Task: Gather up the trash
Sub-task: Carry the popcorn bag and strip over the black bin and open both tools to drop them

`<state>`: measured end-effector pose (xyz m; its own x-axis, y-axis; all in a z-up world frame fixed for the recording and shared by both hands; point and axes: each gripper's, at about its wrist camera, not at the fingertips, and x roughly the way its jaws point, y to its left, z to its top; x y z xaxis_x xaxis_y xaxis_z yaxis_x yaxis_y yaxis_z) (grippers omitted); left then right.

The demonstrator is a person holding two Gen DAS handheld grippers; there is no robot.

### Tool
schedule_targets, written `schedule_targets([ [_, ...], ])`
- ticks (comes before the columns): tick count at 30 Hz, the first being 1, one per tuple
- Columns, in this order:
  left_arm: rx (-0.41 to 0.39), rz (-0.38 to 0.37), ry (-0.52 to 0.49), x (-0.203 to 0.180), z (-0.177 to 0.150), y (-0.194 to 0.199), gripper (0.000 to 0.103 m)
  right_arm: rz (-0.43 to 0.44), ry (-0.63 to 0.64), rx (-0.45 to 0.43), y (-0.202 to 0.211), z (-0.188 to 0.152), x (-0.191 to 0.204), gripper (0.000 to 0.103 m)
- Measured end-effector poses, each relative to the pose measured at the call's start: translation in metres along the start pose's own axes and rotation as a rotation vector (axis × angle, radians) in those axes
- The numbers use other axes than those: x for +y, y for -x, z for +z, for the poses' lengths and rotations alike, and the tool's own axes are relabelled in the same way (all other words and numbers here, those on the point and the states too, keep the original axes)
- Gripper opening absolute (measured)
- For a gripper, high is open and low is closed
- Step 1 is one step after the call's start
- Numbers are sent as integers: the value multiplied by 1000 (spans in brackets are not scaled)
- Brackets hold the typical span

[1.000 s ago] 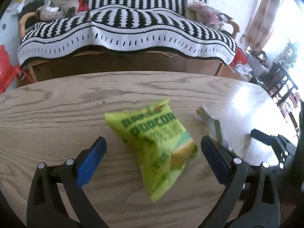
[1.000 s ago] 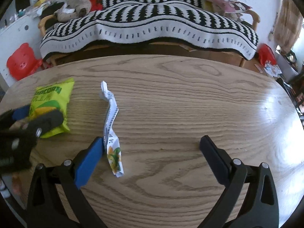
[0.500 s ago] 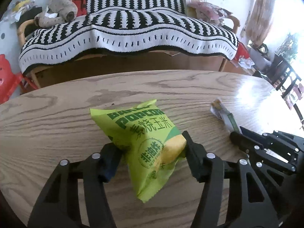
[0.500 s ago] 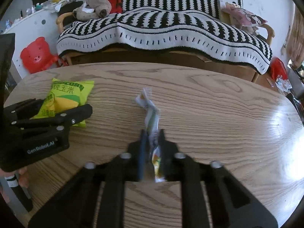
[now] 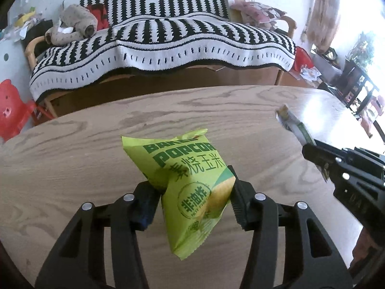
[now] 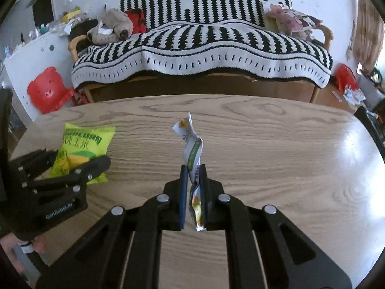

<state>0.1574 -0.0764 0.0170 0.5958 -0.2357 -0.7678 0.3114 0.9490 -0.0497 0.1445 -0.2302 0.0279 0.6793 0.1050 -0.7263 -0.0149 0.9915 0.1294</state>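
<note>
A lime-green popcorn bag (image 5: 182, 154) hangs tilted just above the wooden table (image 5: 72, 159). My left gripper (image 5: 189, 180) has it between its pads, which press its lower half while the jaws are still closing. In the right wrist view the same bag (image 6: 81, 144) shows at the left in the left gripper (image 6: 72, 168). A thin white and green wrapper strip (image 6: 191, 142) stands up, twisted, from my right gripper (image 6: 193, 168), which is shut on its lower part. The strip (image 5: 292, 125) also shows at the right of the left wrist view.
Beyond the table's far edge (image 6: 192, 98) stands a sofa under a black and white striped blanket (image 6: 204, 43), with a plush toy (image 6: 113, 26) and a cushion (image 6: 291, 16). A red pig-faced stool (image 6: 45, 89) is at the left. Dark furniture (image 5: 356, 82) stands at the right.
Both grippers went from wide open to shut, the left on the popcorn bag and the right on the wrapper strip. Both items have since risen off the table.
</note>
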Motion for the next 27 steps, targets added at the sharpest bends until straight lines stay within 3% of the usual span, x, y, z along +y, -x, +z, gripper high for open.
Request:
schedule_targets([
  [2,-2,-9,10,-5,-8,15,51,-14,13,-25,20,-3,1,10],
  [6,2,-5,-21,-22,-29,52,51,42,-70,-83,71,-22,-1,10],
  [14,-75,-1,-105,-80,-69,166,51,38,-98,-160,196,-96,-5,10],
  [21,-143,-107,-223,-172,-113,244,51,-83,-150,-230,320,-168,-63,10],
  [27,-76,-251,-360,-271,-177,255,51,-180,-238,-219,383,-258,-121,10],
])
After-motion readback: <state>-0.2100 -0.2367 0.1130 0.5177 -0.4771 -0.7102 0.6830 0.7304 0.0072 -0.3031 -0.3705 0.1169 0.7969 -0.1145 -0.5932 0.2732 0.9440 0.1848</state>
